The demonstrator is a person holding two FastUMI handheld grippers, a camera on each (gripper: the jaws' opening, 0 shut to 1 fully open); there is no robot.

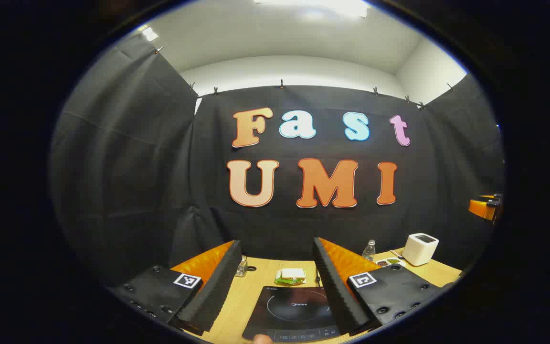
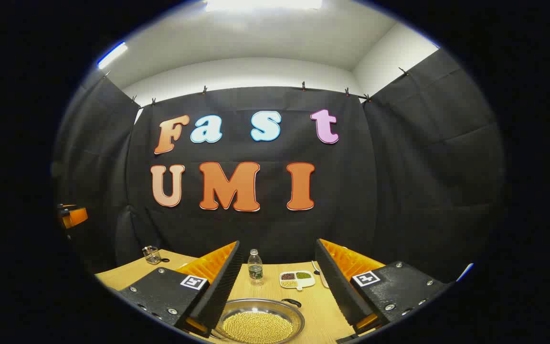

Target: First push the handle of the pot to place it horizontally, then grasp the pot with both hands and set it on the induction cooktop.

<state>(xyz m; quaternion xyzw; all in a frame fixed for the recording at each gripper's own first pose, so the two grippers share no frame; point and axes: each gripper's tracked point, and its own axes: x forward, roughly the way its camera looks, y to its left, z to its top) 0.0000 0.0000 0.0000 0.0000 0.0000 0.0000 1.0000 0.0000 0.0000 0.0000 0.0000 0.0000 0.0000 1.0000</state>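
Observation:
In the right gripper view a shallow metal pot (image 2: 237, 308) holding yellow grains sits on the wooden table, low between my right gripper's fingers. Its dark handle (image 2: 293, 302) sticks out at the far right of the rim. My right gripper (image 2: 277, 244) is open above the pot and touches nothing. In the left gripper view the black induction cooktop (image 1: 299, 308) lies flat on the table below my open left gripper (image 1: 276, 243). At the right edge of that view the other gripper (image 1: 485, 208) shows in part. The left gripper (image 2: 72, 215) peeks in at the left edge of the right gripper view.
Behind the cooktop lie a sandwich (image 1: 290, 276) and a small glass holder (image 1: 241, 266). A water bottle (image 2: 255, 266), a divided dish of beans (image 2: 297, 279) and a spoon (image 2: 319, 273) stand behind the pot. A white box-shaped appliance (image 1: 420, 248) sits at the far right.

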